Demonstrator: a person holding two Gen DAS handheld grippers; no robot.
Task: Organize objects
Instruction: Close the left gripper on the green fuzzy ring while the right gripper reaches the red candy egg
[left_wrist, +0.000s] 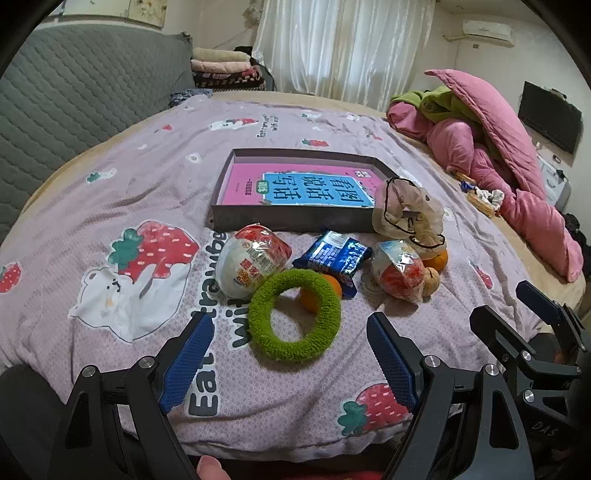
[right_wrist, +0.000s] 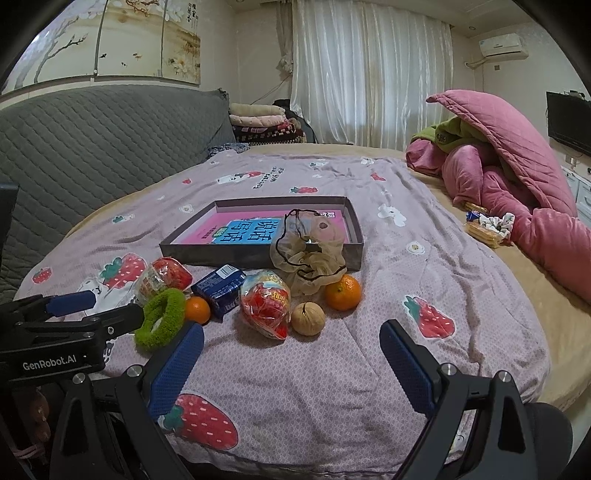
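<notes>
Left wrist view is showing the left gripper (left_wrist: 291, 354) hovering with its blue pads spread wide and nothing between them, angled down over the strawberry-print quilt (left_wrist: 110, 192) on the bed; the right gripper (right_wrist: 291, 360) in its own view is likewise standing fully spread and carrying nothing. Just ahead of the left gripper a fuzzy green ring (left_wrist: 294, 314) is lying flat, with a small orange (left_wrist: 320, 293) touching its far edge. Beyond that, a wrapped red-and-white snack ball (left_wrist: 251, 260) is sitting to the left, a blue snack packet (left_wrist: 332, 258) in the middle, and a second wrapped red snack (left_wrist: 397, 275) to the right, with a walnut (right_wrist: 308, 318) and a second orange (right_wrist: 342, 292) just beside it. A sheer beige scrunchie (right_wrist: 308, 254) is leaning against the near wall of the shallow grey box (left_wrist: 295, 221), part of it draping over the rim. Inside the box only a pink-and-blue book (left_wrist: 306, 188) is lying flat; whether it belongs to the sorting I cannot tell. Judging by this, the organizing is barely beginning: every loose item is still waiting on the quilt in front of the box, none is inside it, and all of them presumably remain to be carried in, the green ring being nearest to hand. A heap of pink bedding (left_wrist: 498, 166) is lying well apart on the right.
</notes>
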